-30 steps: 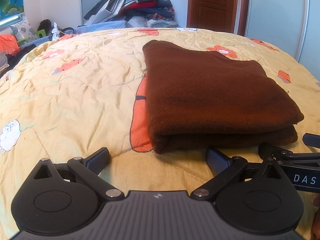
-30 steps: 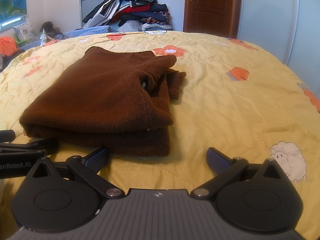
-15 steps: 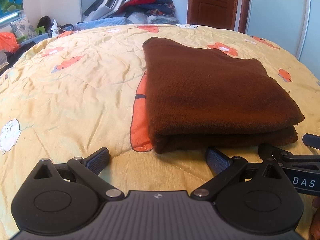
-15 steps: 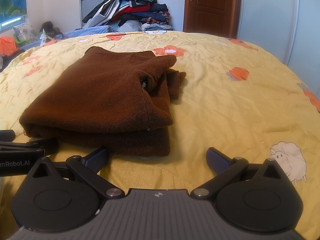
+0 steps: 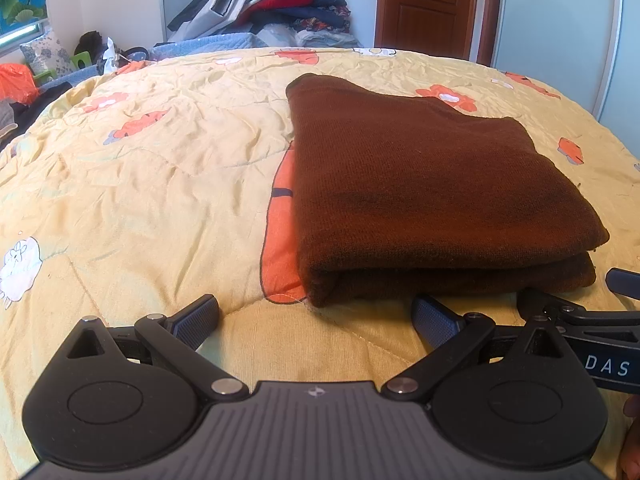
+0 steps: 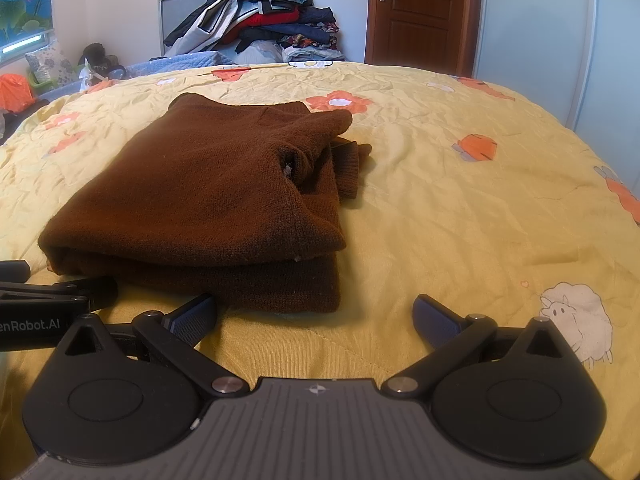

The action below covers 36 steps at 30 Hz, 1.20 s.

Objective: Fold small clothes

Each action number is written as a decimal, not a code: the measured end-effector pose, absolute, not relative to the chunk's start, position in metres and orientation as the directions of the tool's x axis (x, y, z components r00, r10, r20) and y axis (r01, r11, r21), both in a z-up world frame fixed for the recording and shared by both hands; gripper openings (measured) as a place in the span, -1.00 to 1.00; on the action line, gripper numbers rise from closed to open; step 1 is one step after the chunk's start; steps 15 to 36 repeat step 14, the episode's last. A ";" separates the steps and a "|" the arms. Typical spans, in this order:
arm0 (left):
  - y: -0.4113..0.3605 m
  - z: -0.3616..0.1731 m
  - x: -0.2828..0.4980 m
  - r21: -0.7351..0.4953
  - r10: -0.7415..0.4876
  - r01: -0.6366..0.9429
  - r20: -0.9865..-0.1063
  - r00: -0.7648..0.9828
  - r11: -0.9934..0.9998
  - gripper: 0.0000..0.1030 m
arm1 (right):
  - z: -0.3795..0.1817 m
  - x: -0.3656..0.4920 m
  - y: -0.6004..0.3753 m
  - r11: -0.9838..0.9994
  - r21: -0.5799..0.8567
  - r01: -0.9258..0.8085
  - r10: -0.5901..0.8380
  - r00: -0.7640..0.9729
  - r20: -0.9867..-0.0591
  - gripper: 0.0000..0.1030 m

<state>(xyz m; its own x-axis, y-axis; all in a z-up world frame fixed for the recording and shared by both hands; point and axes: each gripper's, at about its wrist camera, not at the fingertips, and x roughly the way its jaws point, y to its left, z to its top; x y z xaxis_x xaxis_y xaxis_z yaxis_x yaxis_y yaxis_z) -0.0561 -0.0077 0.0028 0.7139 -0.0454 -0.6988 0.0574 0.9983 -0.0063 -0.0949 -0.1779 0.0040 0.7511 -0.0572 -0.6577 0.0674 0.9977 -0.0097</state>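
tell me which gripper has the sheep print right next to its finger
The right gripper: a white sheep print sits just beside its right finger. The left gripper faces the brown sweater; its nearest sheep lies farther off.

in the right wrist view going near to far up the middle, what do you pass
right gripper with jaws open → bare strip of yellow quilt → folded brown sweater → orange flower print → pile of clothes against the far wall
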 end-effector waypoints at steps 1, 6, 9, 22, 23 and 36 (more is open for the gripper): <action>-0.008 0.003 -0.056 -0.006 -0.046 0.058 -0.698 0.714 0.998 1.00 | 0.004 -0.095 -0.178 0.998 -0.010 0.068 -0.057 0.751 -0.658 1.00; -0.006 0.003 -0.059 -0.011 -0.056 0.067 -0.692 0.719 0.998 1.00 | 0.004 -0.095 -0.178 0.998 -0.009 0.067 -0.056 0.751 -0.658 1.00; 0.000 0.013 -0.071 0.015 -0.044 0.070 -0.653 0.756 0.997 1.00 | 0.007 -0.097 -0.182 0.998 0.011 0.069 -0.045 0.753 -0.657 1.00; 0.046 0.035 -0.076 0.075 0.002 0.051 -0.579 0.815 0.996 1.00 | 0.033 -0.100 -0.236 0.985 0.105 0.139 -0.054 0.818 -0.573 1.00; 0.046 0.035 -0.076 0.075 0.002 0.051 -0.579 0.815 0.996 1.00 | 0.033 -0.100 -0.236 0.985 0.105 0.139 -0.054 0.818 -0.573 1.00; 0.046 0.035 -0.076 0.075 0.002 0.051 -0.579 0.815 0.996 1.00 | 0.033 -0.100 -0.236 0.985 0.105 0.139 -0.054 0.818 -0.573 1.00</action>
